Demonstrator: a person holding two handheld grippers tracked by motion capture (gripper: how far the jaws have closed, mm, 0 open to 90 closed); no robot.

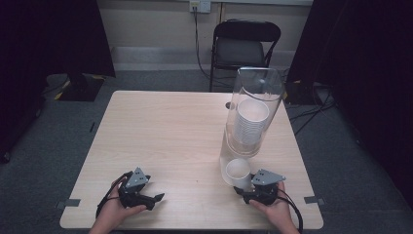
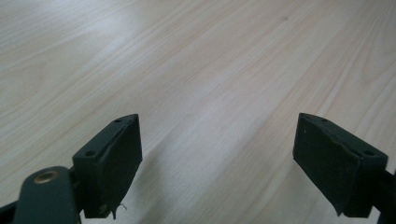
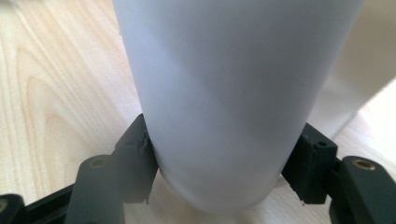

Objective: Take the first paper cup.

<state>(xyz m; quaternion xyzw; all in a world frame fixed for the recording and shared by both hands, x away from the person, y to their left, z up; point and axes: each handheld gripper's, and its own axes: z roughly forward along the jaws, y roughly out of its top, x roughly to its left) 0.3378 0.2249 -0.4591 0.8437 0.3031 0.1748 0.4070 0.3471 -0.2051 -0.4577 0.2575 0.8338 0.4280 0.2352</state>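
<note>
Two grippers on the table and one loose cup in play: the right gripper (image 1: 242,189) has its jaws clamped on the white paper cup (image 1: 238,171), which stands on the wooden table (image 1: 170,136) right at the foot of the clear dispenser tube (image 1: 253,112), near the table's front right corner. In the right gripper view the cup (image 3: 224,102) sits squarely between the two black pads, both pressed to its lower wall, and its rim is cut off at the top of that picture. One tube, and inside it one stack of white cups (image 1: 251,124); the rims nest too tightly to count. Over at the front left, the left gripper (image 1: 158,197) lies low by the table edge, held in the left hand (image 1: 114,212), and its jaws stand wide apart with bare wood between them, as the left gripper view (image 2: 217,154) shows. Behind the table, one black folding chair (image 1: 245,46). The right hand (image 1: 277,209) is partly cut off by the bottom edge. Both far corners of the room are too dark to make out.
</note>
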